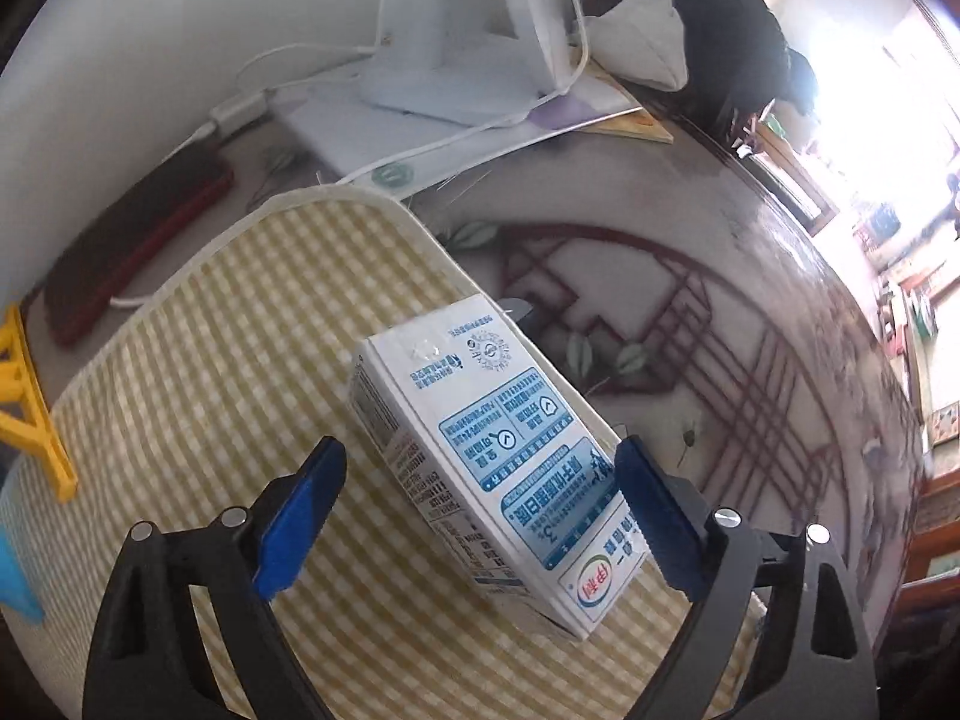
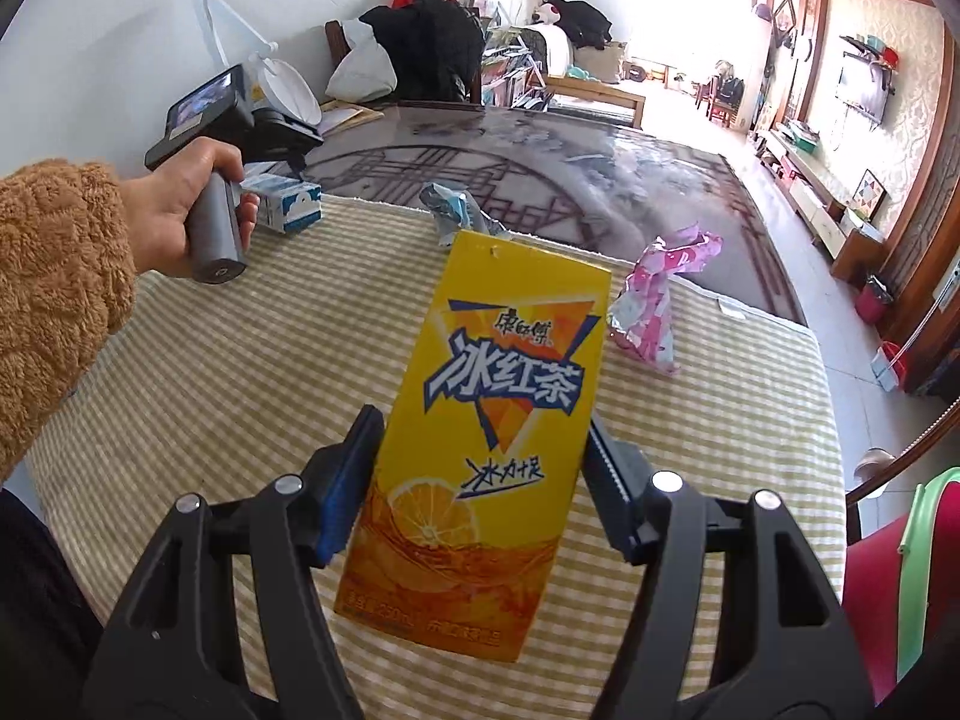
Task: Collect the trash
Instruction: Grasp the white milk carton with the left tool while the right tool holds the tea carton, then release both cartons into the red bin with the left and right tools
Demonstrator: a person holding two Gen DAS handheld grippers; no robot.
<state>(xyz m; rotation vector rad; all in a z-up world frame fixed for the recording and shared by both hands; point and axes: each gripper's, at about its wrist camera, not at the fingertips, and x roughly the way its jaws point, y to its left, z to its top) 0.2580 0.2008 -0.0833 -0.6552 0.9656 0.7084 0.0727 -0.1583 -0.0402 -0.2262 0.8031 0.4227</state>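
Note:
A white and blue milk carton [image 1: 480,450] lies on the checked yellow mat [image 1: 210,360]. My left gripper [image 1: 480,468] is open around the carton: the right pad touches its edge and the left pad stands apart. The carton also shows in the right wrist view [image 2: 288,204], beside the hand holding the left gripper. My right gripper [image 2: 483,450] is shut on a yellow iced tea carton [image 2: 492,408], with both pads against its sides, over the mat [image 2: 240,372].
A crumpled pink wrapper [image 2: 654,300] and a crumpled blue-grey wrapper [image 2: 450,210] lie at the mat's far edge. A dark red case [image 1: 132,246], white cables, a lamp base [image 1: 414,42] and papers sit by the wall. A red and green bin [image 2: 900,570] stands at right.

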